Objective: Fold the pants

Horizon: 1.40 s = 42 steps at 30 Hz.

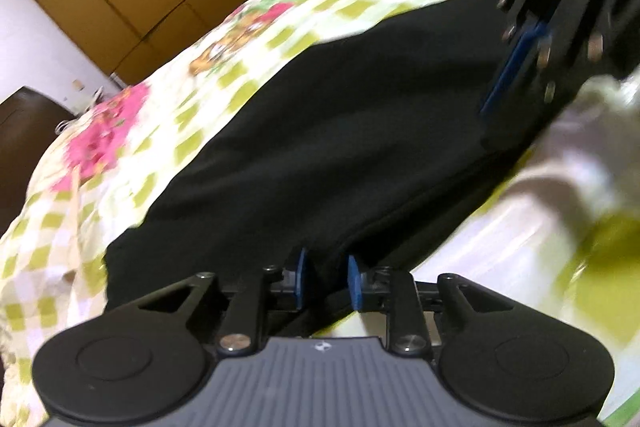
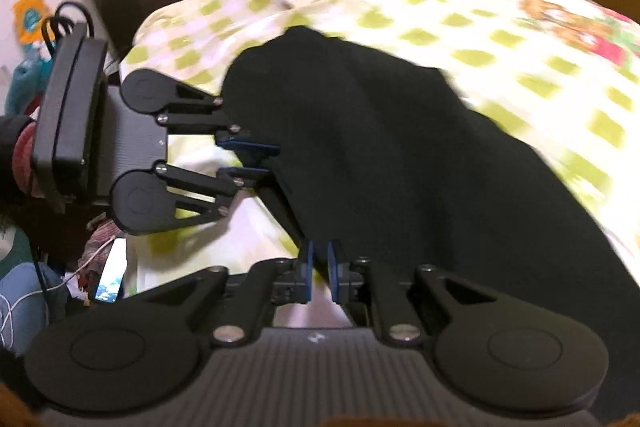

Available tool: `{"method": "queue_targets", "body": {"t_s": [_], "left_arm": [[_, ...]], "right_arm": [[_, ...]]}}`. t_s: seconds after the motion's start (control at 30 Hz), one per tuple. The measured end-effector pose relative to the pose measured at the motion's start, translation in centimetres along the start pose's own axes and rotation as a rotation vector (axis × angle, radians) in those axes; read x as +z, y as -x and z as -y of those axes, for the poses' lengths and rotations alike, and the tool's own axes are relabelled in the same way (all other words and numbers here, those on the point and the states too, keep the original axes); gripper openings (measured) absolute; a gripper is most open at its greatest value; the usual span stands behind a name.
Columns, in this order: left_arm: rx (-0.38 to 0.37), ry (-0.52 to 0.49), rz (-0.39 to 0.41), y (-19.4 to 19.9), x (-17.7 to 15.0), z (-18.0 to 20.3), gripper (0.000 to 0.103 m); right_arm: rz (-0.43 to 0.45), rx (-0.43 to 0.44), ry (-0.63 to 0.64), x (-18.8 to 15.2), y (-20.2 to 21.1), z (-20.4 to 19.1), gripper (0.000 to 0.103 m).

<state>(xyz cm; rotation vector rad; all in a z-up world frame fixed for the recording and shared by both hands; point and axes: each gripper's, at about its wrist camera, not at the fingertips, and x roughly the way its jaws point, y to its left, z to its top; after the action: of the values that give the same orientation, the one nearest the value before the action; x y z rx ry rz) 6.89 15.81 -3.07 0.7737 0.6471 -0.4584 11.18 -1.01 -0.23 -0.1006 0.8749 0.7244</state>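
Pants (image 1: 320, 131) on floral bedsheet (image 1: 168, 115), long axis running away from you. Your left gripper (image 1: 326, 279) and right gripper (image 2: 318, 273) both pinch near edge; carry fold forward together.

Motion blur smears the checked bedspread (image 1: 120, 131), and the black pants (image 2: 400, 167) run off the right wrist view's lower right edge.
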Motion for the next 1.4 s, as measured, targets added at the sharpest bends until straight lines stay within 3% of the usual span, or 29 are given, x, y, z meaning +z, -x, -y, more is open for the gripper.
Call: {"method": "queue_targets", "body": {"t_s": [0.17,0.43,0.5,0.53,0.6,0.73,0.83,0.93,1.0,1.1,1.13,1.33,1.4], "left_arm": [[0.066,-0.021,-0.022,-0.8,-1.9,-2.9,0.048],[0.160,-0.050,-0.069,-2.6,-5.2,-5.4,0.049],[0.192,-0.027,-0.063,-2.7,-5.1,-5.9,0.048],[0.204,-0.016,-0.058,-2.6,-5.1,-6.1,0.044],[0.228,0.005,-0.044,-2.2,-5.0,-6.5,0.039],[0.238,0.043,-0.052,-2.1,-5.4,-7.2,0.038],[0.231,0.041,-0.050,-2.3,-5.7,-6.9,0.038],[0.236,0.050,-0.040,-2.2,-5.7,-6.9,0.038],[0.240,0.050,-0.033,-2.1,-5.7,-7.0,0.038],[0.236,0.057,-0.029,-2.2,-5.9,-7.2,0.038],[0.236,0.059,-0.026,-2.2,-5.9,-7.1,0.037],[0.265,0.131,0.013,-0.7,-6.0,-7.7,0.035],[0.260,0.126,-0.032,-1.8,-6.6,-7.3,0.035]], "right_arm": [[0.007,0.046,0.110,2.9,-5.7,-2.8,0.019],[-0.024,-0.027,0.252,4.2,-10.8,-6.1,0.020],[-0.020,-0.041,0.268,4.3,-11.0,-6.2,0.016],[-0.024,-0.046,0.278,4.4,-11.1,-6.5,0.007],[-0.027,-0.034,0.287,4.7,-11.0,-6.9,0.005],[-0.011,0.011,0.251,5.2,-10.3,-7.4,0.001],[0.018,-0.035,0.261,5.4,-10.7,-7.8,0.005],[0.013,-0.013,0.230,5.5,-11.4,-7.7,0.024],[0.010,-0.051,0.273,5.3,-12.2,-8.3,0.025],[0.018,-0.070,0.247,5.6,-12.5,-8.1,0.017],[0.013,-0.061,0.220,5.8,-12.6,-7.8,0.008],[0.027,0.015,0.134,6.6,-10.9,-7.7,0.006],[0.040,0.035,0.112,6.7,-11.1,-7.7,0.001]]}}
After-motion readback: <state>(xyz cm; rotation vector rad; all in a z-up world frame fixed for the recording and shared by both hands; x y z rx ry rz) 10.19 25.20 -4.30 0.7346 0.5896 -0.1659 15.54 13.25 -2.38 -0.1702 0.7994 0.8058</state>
